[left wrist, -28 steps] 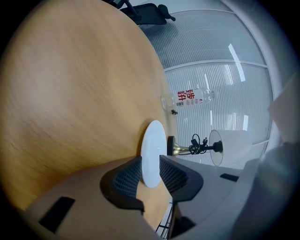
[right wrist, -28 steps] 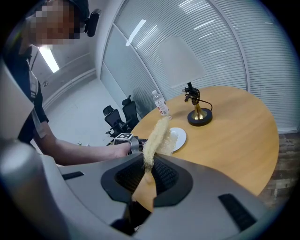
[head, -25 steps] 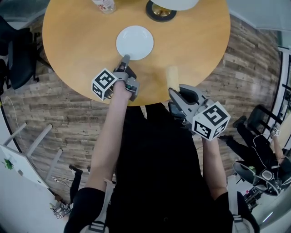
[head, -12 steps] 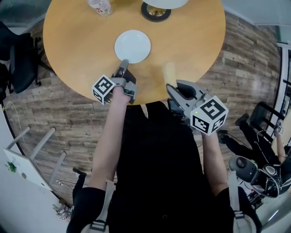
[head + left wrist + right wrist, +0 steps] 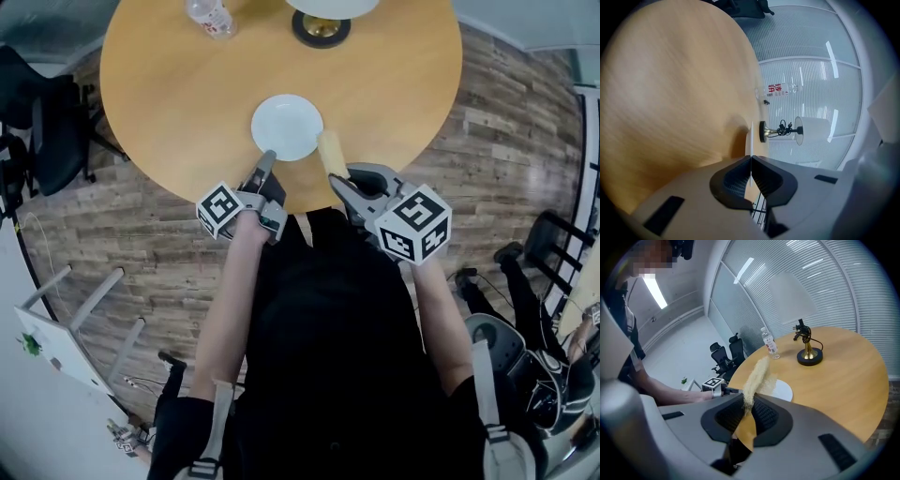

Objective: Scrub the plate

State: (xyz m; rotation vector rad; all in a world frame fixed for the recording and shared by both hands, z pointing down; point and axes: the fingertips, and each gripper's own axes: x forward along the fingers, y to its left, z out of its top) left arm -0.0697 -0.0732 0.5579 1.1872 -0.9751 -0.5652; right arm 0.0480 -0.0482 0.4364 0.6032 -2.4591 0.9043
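Observation:
A small white plate [image 5: 287, 127] lies on the round wooden table [image 5: 178, 84] near its front edge. My left gripper [image 5: 266, 161] is shut on the plate's near rim; in the left gripper view the plate [image 5: 751, 133] shows edge-on as a thin white line pinched between the jaws of the left gripper [image 5: 751, 161]. My right gripper [image 5: 336, 176] is shut on a pale yellow scrub sponge [image 5: 330, 152], whose tip sits at the plate's right edge. In the right gripper view the sponge [image 5: 757, 373] sticks out of the right gripper [image 5: 746, 411], just above the plate [image 5: 783, 391].
A brass-based lamp [image 5: 321, 26] with a white shade and a water bottle [image 5: 211, 13] stand at the table's far side. Black office chairs [image 5: 42, 122] are left of the table. Wood-plank floor surrounds it.
The left jaws have closed onto the plate's rim. The right gripper has carried the sponge left and forward, from beside the table edge up to the plate's right side.

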